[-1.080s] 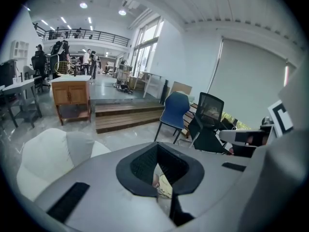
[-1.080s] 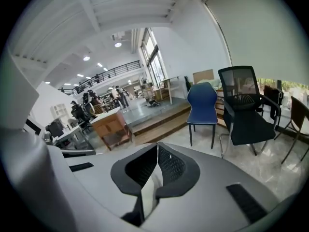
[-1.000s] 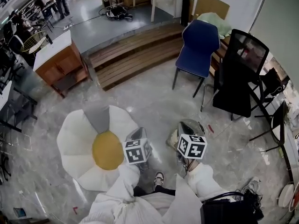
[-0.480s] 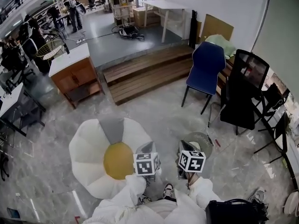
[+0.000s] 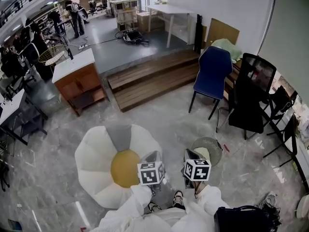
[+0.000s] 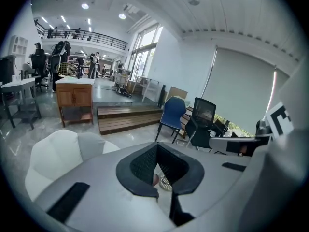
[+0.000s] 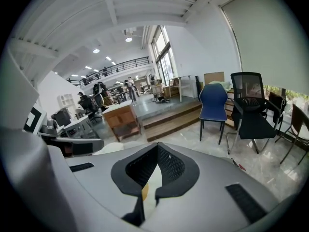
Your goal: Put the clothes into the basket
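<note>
The person stands on the grey marble floor, toward its near edge, with both tools held out low in front. The left claw [image 5: 154, 154] is closed and holds nothing; in the left gripper view its dark pads [image 6: 140, 166] frame only a slit of floor. The right claw [image 5: 189, 153] is closed as well and empty, and its own view shows the tips together with bare floor behind them. The two marker cubes sit side by side, apart, above the person's white sleeves [image 5: 207, 199].

The basket [image 5: 214, 146], a round wire one, stands on the floor just beyond the right claw, on that claw's right side. Something pale lies inside it, but whether that is clothing cannot be told. To the left of the left claw lies a flower-shaped white cushion [image 5: 91, 156] with a yellow centre [image 5: 124, 167] and one grey petal.

Wooden steps [image 5: 149, 79] run along the far edge of the floor. A wooden cabinet [image 5: 77, 79] with a white top stands at their left end. Toward the right edge stand a blue chair [image 5: 213, 70] and a black office chair [image 5: 251, 93]. A pale green heap [image 5: 227, 46] rests behind the blue chair. A black bag [image 5: 241, 219] sits at the near right corner.
</note>
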`<state>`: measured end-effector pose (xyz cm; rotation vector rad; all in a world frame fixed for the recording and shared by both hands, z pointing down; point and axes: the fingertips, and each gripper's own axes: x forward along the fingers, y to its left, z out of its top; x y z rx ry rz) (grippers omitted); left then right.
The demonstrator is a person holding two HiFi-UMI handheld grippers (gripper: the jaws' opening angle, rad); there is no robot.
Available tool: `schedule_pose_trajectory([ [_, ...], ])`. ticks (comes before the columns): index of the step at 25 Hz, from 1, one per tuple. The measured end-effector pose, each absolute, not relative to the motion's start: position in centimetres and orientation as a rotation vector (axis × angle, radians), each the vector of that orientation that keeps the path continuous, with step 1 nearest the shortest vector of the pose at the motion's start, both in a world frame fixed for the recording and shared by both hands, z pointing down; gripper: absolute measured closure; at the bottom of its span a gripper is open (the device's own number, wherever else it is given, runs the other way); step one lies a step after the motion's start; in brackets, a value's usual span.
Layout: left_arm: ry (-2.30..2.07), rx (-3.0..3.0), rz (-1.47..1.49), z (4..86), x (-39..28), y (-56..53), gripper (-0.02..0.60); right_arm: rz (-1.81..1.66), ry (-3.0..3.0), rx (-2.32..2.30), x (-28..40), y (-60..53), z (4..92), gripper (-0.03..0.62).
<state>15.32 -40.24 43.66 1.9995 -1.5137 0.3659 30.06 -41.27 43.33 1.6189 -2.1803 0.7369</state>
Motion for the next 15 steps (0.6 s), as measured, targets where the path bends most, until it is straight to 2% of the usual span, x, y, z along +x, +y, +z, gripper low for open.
schedule_pose_trajectory([
  [15, -1.562, 1.982, 0.333, 42.9, 15.5, -41.3, 0.583, 0.724, -2.207, 1.629, 30.9, -42.9, 42.5, 0.571],
])
